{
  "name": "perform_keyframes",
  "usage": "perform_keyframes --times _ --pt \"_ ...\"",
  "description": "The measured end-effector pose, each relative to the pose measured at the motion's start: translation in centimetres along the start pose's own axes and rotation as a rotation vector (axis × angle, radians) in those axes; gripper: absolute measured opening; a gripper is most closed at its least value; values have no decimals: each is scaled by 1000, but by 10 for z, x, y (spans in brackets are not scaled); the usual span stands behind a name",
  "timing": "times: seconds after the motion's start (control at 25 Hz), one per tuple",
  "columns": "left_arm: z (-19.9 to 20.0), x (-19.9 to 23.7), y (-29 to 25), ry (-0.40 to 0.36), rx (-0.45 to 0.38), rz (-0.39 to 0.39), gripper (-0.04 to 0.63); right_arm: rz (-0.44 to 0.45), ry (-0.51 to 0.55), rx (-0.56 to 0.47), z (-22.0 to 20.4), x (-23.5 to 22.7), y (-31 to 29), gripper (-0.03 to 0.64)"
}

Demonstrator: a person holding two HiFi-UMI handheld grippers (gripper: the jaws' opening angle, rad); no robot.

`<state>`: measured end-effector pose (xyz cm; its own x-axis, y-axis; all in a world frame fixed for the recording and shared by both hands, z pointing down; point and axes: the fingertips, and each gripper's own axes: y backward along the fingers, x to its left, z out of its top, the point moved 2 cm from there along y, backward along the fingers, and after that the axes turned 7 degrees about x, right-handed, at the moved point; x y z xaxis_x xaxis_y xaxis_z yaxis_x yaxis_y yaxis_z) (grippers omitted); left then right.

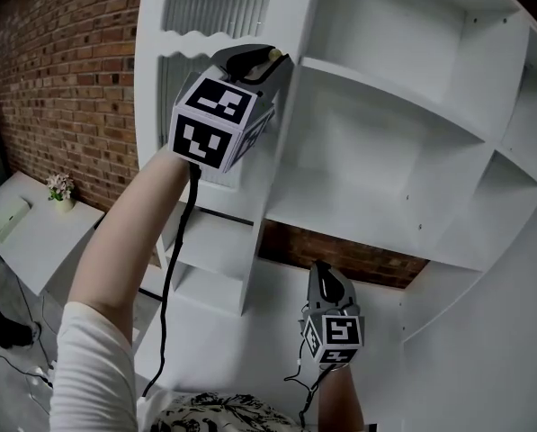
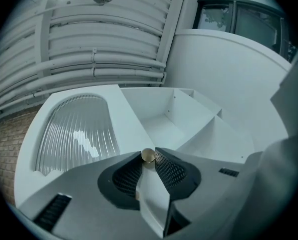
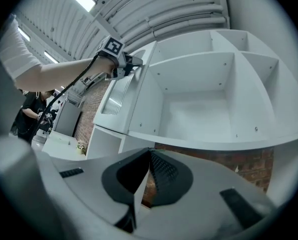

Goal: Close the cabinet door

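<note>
The left tongs [image 1: 271, 56] are clamping the knob [image 2: 148, 155] at the free right edge of the door [image 1: 216, 7], while the right tongs [image 3: 149, 153] are hanging low, pressed together and empty, well apart from it. The door is standing at the upper left corner of the cabinet [image 1: 389, 106], long axis upright, glass face pointing outward, seemingly ajar. The step is probably best done by pushing the knob straight in, holding the grip square and releasing only once the edge is sitting flush

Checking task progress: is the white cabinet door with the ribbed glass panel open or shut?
Open: the white ribbed-glass door stands swung away from the white shelves, left gripper clamping its brass knob.
</note>
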<state>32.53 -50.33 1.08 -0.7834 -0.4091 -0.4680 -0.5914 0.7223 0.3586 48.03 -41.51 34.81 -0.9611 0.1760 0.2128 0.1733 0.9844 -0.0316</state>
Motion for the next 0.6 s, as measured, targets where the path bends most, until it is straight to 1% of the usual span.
perform_keyframes --times 0.2,0.32,0.48,0.6 --pt "-2 0 -3 -23 -18 11 97 30 7 10 -7 3 -3 6" --pt "-2 1 -3 -19 -19 20 97 33 28 14 -9 5 -4 6" --pt "-2 0 -4 -9 -20 33 97 43 20 30 -13 7 -5 6" --pt "-4 1 -2 -6 -38 43 98 41 29 24 -7 12 -4 6"
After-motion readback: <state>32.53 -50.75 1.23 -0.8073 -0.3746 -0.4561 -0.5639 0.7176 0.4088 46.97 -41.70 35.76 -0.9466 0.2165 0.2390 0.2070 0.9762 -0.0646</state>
